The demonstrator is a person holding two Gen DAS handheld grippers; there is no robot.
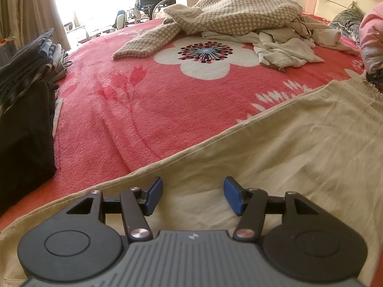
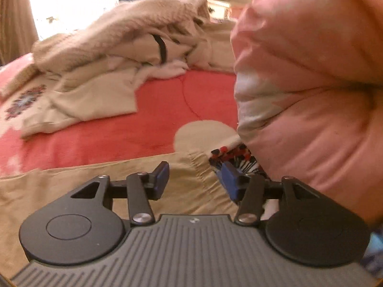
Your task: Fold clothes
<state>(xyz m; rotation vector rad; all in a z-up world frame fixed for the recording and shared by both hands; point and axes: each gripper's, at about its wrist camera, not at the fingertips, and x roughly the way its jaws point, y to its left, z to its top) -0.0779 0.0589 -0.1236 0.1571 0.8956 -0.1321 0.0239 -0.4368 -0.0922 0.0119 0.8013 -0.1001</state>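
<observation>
Two hand-held grippers hover over the bed, both with jaws parted and nothing caught between the blue pads. Under the left hand-held gripper (image 1: pixel 193 195) lies the beige garment (image 1: pixel 287 148), spread flat across the near part of the red flowered blanket (image 1: pixel 124 100); its long edge runs slantwise beside the blanket's big white flower. The right hand-held gripper (image 2: pixel 194 179) stands released above the same beige garment (image 2: pixel 100 184), near a gathered hem; whether its pads touch the cloth I cannot tell. No basket or box shows anywhere, so the clothes sit loose on the bed. Beyond the white flower, a heap of unfolded laundry (image 1: pixel 270 38) rests, a checked cream knit (image 1: pixel 229 12) on top and pale shirts spilling out toward the flower. To the left of the flower, at the bed's edge, stands a stack of folded dark clothes (image 1: pixel 24 71). A pink bundle of bedding (image 2: pixel 311 83) bulges close on the right side, past the flower.
</observation>
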